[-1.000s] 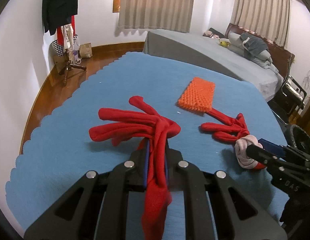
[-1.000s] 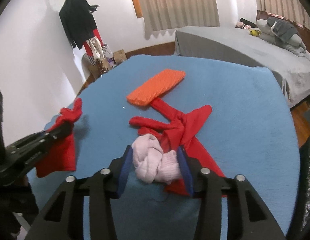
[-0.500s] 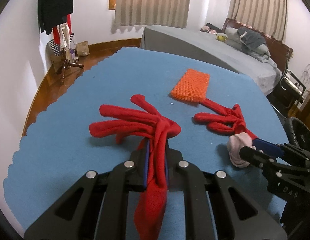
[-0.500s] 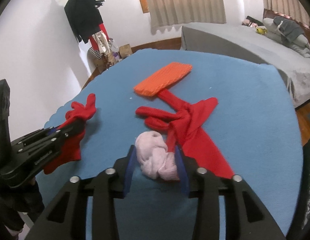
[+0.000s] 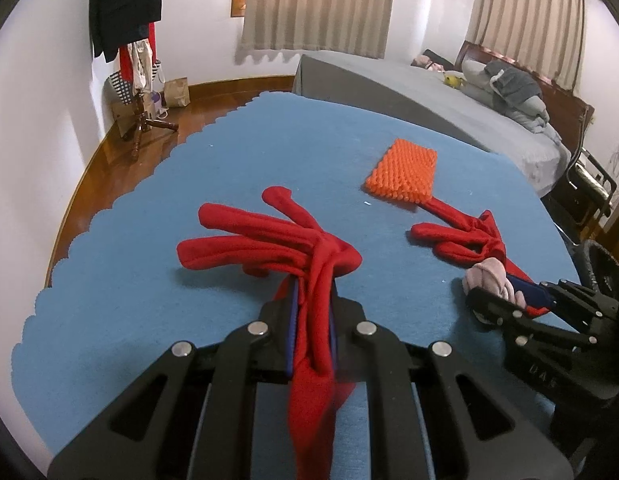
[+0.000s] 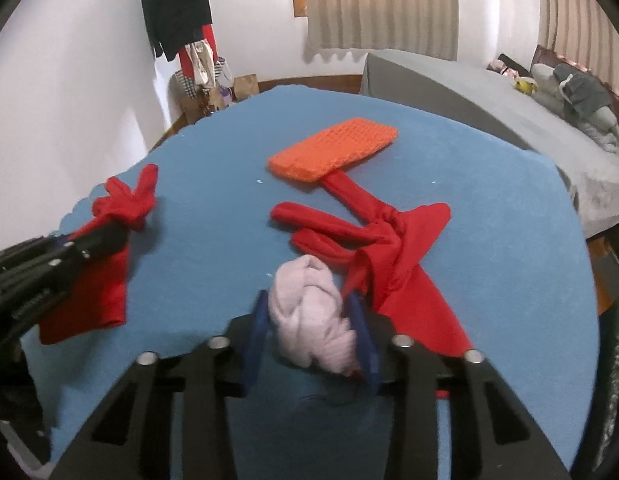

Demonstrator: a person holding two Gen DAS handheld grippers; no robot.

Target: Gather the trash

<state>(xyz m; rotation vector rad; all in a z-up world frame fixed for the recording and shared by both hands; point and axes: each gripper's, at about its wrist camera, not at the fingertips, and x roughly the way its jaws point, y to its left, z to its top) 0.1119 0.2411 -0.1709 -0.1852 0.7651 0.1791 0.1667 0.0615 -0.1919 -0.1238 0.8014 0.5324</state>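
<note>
My left gripper [image 5: 312,300] is shut on a red glove [image 5: 269,240], whose fingers spread forward above the blue tablecloth [image 5: 169,208]. It also shows at the left of the right wrist view [image 6: 121,208]. My right gripper [image 6: 309,312] is shut on a pale pink balled sock [image 6: 309,312], lifted just above the cloth; the sock also shows in the left wrist view [image 5: 489,280]. A second red glove [image 6: 373,236] lies on the cloth just beyond and right of the sock.
An orange knobbly pad [image 6: 333,148] lies farther back on the table, over one finger of the lying glove. A grey bed [image 5: 429,108] stands behind the table. A coat stand [image 5: 137,40] with clothes is at the back left.
My right gripper has closed on the pink sock and lifted it back off the lying red glove. My left gripper still holds its red glove, barely moved.
</note>
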